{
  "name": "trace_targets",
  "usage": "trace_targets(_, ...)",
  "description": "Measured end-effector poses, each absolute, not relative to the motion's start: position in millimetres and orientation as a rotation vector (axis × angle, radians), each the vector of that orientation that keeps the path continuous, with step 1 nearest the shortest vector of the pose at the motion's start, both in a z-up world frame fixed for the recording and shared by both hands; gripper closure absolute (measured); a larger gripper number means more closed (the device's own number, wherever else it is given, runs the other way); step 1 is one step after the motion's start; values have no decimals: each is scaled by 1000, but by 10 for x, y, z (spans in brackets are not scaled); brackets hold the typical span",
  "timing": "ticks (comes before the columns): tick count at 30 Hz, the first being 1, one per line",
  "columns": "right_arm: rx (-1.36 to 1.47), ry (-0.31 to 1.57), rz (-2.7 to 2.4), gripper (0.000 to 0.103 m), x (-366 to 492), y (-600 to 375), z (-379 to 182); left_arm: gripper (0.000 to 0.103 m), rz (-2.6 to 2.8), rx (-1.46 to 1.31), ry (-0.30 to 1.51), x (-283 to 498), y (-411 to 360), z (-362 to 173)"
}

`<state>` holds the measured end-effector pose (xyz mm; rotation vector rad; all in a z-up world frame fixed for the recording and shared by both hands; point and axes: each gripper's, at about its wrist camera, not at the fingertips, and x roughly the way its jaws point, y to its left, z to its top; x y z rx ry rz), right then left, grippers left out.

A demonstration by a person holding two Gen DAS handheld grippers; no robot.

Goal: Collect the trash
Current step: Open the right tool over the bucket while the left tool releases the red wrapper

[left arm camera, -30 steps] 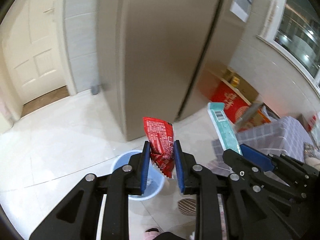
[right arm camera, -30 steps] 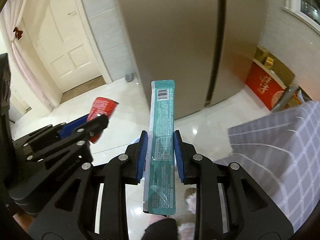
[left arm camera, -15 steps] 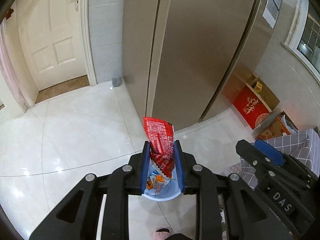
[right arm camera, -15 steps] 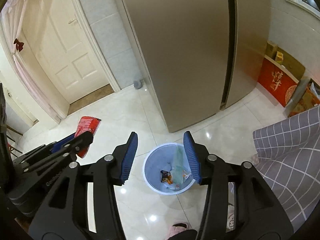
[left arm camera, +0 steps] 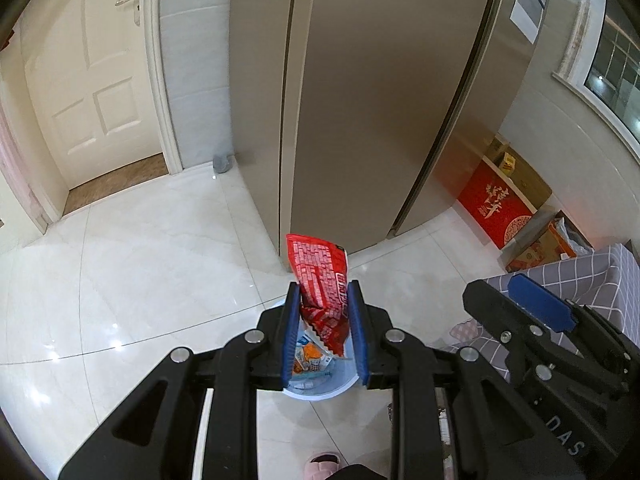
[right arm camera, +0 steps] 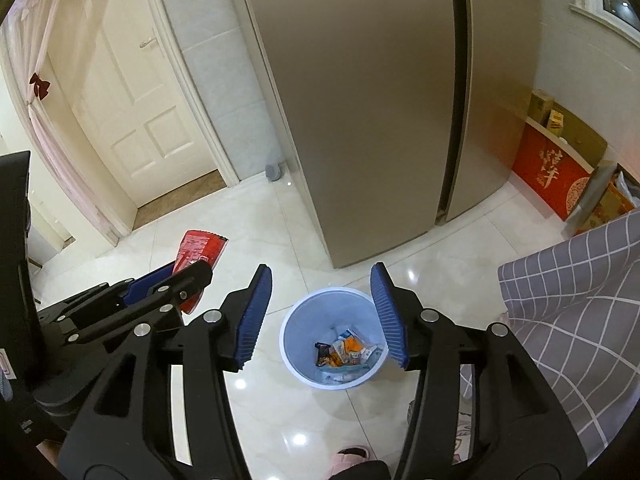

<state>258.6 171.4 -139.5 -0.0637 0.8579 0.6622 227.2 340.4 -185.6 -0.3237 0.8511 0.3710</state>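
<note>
Crinkly red foil wrapper (left arm camera: 322,292) over round blue plastic bin (right arm camera: 298,322).

Probably a home kitchen (fridge (left arm camera: 360,100), tiled floor (left arm camera: 140,280)).

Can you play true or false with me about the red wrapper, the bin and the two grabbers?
1. The left gripper holds a red wrapper. True.
2. The right gripper holds a wrapper too. False: its jaws have just been opening and nothing is between them.
3. The blue bin has trash inside. True.
4. The bin lies tipped over. False: it stands upright on the floor.
5. The white door is wide open. False: it is closed.
</note>
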Motion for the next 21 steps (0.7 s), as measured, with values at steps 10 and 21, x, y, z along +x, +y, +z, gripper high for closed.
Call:
trace_targets(10,-31,826,621,46,2636,1615,-1381,80,368,-324,861,2394,3409,-1877)
trace_targets(21,0,827,593,46,2682,1528,-1420,43,420,-341,884,2441,3464,-1921)
